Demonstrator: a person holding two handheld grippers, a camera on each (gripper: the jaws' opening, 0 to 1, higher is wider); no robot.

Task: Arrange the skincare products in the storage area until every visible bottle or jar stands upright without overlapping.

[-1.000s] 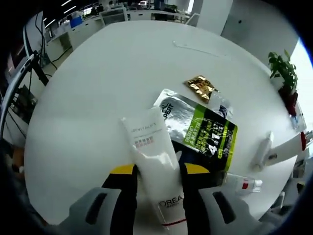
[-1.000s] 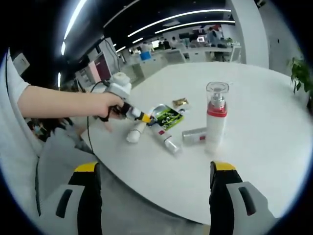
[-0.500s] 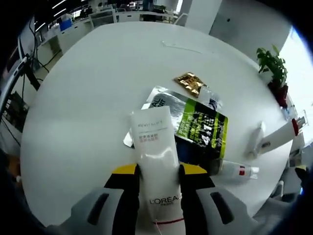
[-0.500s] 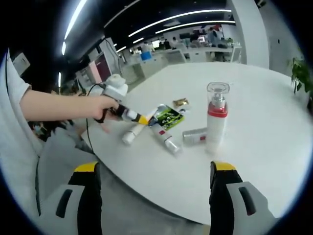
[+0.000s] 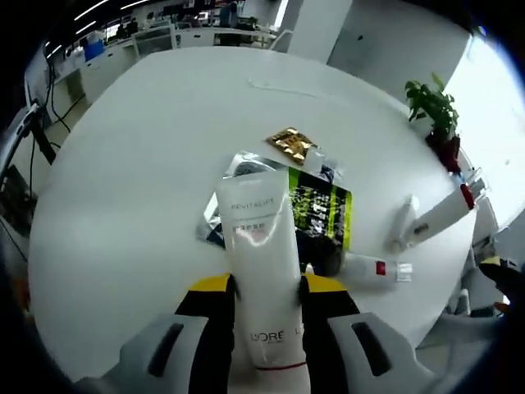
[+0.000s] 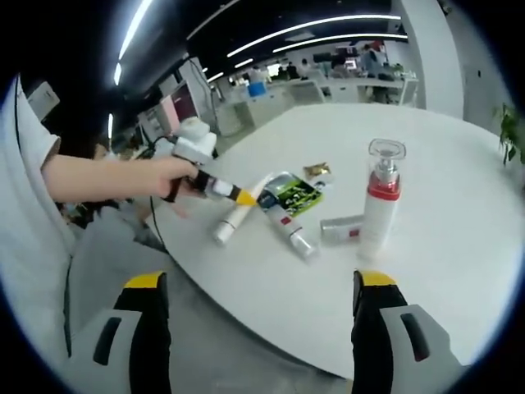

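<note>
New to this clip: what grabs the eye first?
The white tube clamped between the left gripper jaws, raised over the round white table. Beyond it lies a green-and-silver sachet, and in the right gripper view a red-collared pump bottle stands upright, the only product standing.

white tube; green-black sachet; gold packet; red-collared bottle.
</note>
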